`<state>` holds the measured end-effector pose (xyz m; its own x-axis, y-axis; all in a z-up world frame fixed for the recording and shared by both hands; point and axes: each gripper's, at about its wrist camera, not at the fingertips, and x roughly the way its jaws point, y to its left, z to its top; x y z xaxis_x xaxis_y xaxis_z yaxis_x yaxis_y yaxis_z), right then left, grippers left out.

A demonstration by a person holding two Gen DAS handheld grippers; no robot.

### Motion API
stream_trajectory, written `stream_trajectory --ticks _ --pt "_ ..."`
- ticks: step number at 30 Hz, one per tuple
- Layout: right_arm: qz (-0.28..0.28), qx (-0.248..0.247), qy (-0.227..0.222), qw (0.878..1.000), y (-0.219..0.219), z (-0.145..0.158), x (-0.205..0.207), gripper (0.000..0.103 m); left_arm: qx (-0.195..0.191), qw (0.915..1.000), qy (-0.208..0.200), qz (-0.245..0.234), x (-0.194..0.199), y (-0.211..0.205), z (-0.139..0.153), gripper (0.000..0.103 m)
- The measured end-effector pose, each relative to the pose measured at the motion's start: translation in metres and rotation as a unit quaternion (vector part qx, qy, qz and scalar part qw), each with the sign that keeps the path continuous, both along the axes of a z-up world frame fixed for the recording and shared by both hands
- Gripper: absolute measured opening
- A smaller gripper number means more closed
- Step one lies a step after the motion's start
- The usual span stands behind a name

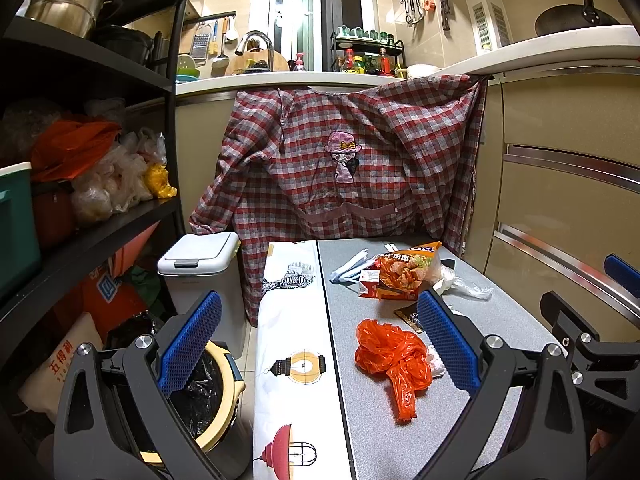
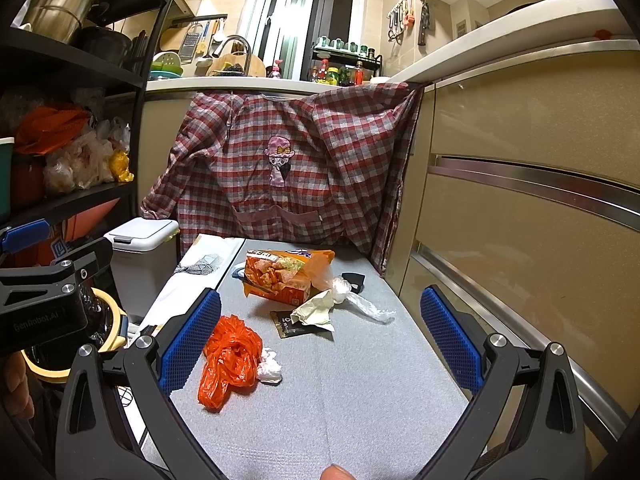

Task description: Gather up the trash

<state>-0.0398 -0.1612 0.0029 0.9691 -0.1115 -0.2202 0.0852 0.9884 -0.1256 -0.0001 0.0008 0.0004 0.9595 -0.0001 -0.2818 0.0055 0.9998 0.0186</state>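
Trash lies on a grey table top. An orange plastic bag sits nearest, with a white crumpled tissue touching its right side. Farther back lie an orange snack bag, a cream paper wad, clear plastic wrap and a dark sachet. My right gripper is open above the table, its left pad beside the orange bag. My left gripper is open too, straddling the table's left edge, with the orange bag by its right pad. A yellow-rimmed bin with a black liner stands on the floor, low left.
A white lidded bin stands behind the open one. White patterned cloth covers the table's left strip. A plaid garment hangs at the far end. Dark shelves stand close on the left, with beige cabinet drawers on the right.
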Motion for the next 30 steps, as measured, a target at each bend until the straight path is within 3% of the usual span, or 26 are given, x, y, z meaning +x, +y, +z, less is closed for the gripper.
stream_trajectory --ticks 6,14,21,30 --pt "0.001 0.001 0.010 1.000 0.001 -0.005 0.007 0.098 -0.005 0.9999 0.012 0.003 0.001 0.003 -0.004 0.095" --pt "0.030 0.013 0.047 0.998 0.004 0.000 0.047 0.098 -0.008 0.9987 0.030 0.042 0.025 0.018 -0.002 0.095" --pt "0.045 0.070 0.079 0.993 0.000 0.001 0.113 0.098 0.006 0.9969 0.031 0.072 0.051 0.038 0.009 0.095" --pt "0.035 0.158 0.146 0.976 -0.020 -0.020 0.220 0.098 0.009 0.9967 0.022 0.078 0.087 0.046 0.019 0.095"
